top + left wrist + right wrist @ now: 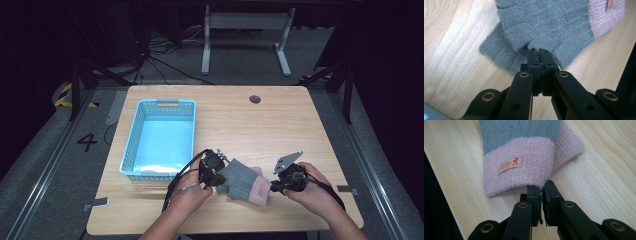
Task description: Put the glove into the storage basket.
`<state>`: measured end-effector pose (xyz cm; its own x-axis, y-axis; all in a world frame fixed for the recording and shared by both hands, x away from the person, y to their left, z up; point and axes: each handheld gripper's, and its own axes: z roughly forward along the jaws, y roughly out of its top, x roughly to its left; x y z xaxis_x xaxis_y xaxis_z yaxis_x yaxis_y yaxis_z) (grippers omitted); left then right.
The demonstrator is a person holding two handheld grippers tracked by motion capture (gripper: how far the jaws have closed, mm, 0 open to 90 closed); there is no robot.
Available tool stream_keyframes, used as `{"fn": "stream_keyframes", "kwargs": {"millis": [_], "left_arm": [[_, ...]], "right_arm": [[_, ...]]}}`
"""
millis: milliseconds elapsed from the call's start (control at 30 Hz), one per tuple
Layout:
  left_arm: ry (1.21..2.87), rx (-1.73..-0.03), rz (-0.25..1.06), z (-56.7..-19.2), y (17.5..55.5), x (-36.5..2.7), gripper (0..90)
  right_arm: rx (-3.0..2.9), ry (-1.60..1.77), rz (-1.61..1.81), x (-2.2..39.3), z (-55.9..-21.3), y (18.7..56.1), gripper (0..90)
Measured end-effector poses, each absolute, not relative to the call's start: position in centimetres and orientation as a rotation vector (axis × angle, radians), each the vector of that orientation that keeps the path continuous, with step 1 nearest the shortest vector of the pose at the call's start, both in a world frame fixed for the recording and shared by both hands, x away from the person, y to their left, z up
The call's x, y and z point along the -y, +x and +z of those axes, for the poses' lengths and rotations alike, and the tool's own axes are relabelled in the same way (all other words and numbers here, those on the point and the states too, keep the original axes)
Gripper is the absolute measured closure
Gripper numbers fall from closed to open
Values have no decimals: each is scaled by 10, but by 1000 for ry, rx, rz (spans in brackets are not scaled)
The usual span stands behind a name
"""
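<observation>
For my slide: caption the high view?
Left gripper and right gripper pinch opposite ends of gloves beside a basket.

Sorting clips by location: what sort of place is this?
Probably a lab or recording room: a wooden table on grey carpet, loose cables on the floor behind it, and yellow-black hazard tape alongside.
</observation>
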<state>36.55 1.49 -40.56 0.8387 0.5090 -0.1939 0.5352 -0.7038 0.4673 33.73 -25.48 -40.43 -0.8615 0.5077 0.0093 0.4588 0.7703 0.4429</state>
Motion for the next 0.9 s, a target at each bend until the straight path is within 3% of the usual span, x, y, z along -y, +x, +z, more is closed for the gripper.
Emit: {"fn": "stream_keyframes", "kwargs": {"millis": [900], "left_arm": [[2465,-766,-47,-387,337,-24,888]], "right_arm": [[-2730,806,794,250,-389,365,859]]}}
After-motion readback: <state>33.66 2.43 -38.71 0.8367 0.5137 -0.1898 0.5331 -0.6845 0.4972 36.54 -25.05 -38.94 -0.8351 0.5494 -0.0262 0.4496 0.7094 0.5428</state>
